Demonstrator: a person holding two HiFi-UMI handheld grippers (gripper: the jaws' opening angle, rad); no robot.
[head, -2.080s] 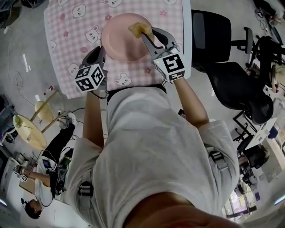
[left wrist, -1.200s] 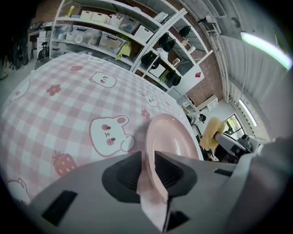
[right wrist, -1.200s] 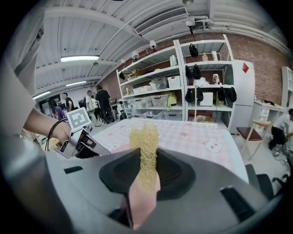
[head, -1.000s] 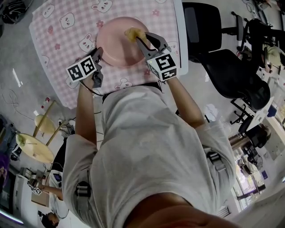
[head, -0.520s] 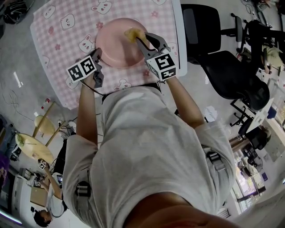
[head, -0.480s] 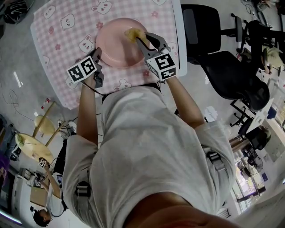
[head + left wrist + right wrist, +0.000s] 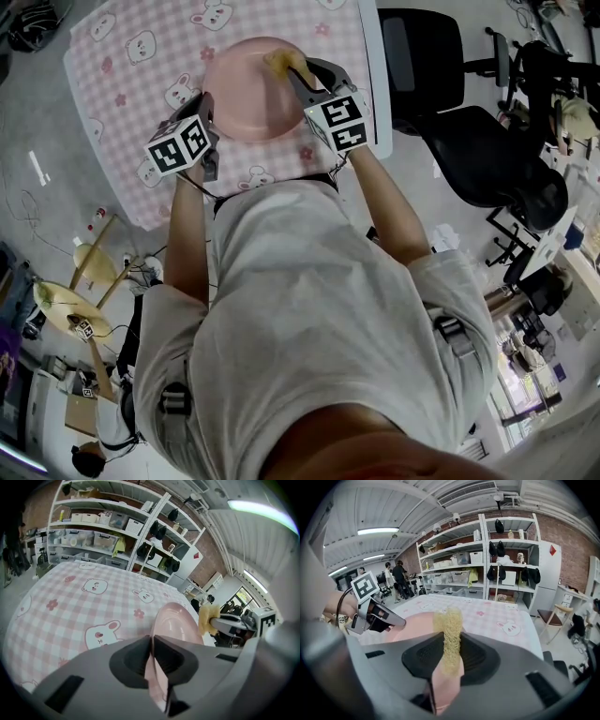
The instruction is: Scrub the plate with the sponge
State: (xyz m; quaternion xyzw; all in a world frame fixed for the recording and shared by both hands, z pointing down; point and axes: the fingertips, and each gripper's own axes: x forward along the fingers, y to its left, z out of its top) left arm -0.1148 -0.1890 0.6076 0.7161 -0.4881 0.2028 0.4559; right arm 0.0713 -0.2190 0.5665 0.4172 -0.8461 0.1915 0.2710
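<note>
A pink plate (image 7: 246, 92) is tilted above the pink checked tablecloth (image 7: 131, 56). My left gripper (image 7: 204, 103) has just been closing and is shut on the plate's near-left rim. In the left gripper view the rim (image 7: 157, 677) runs edge-on between the pads, with the plate (image 7: 176, 625) standing up ahead. My right gripper (image 7: 292, 73) is shut on a yellow sponge (image 7: 281, 62), which rests against the plate's far-right part. The right gripper view shows the sponge (image 7: 447, 630) pinched between the pads, the plate (image 7: 412, 627) behind it and the left gripper (image 7: 391, 620) at the left.
The table's right edge (image 7: 380, 84) lies close to the right gripper, and black office chairs (image 7: 487, 159) stand beyond it. Round wooden stools (image 7: 66, 300) are on the floor at the lower left. Storage shelves (image 7: 108, 522) line the far wall.
The left gripper has closed on the plate's rim and risen, tipping the plate off the cloth. The right gripper with the sponge has shifted slightly toward the table's far side.
</note>
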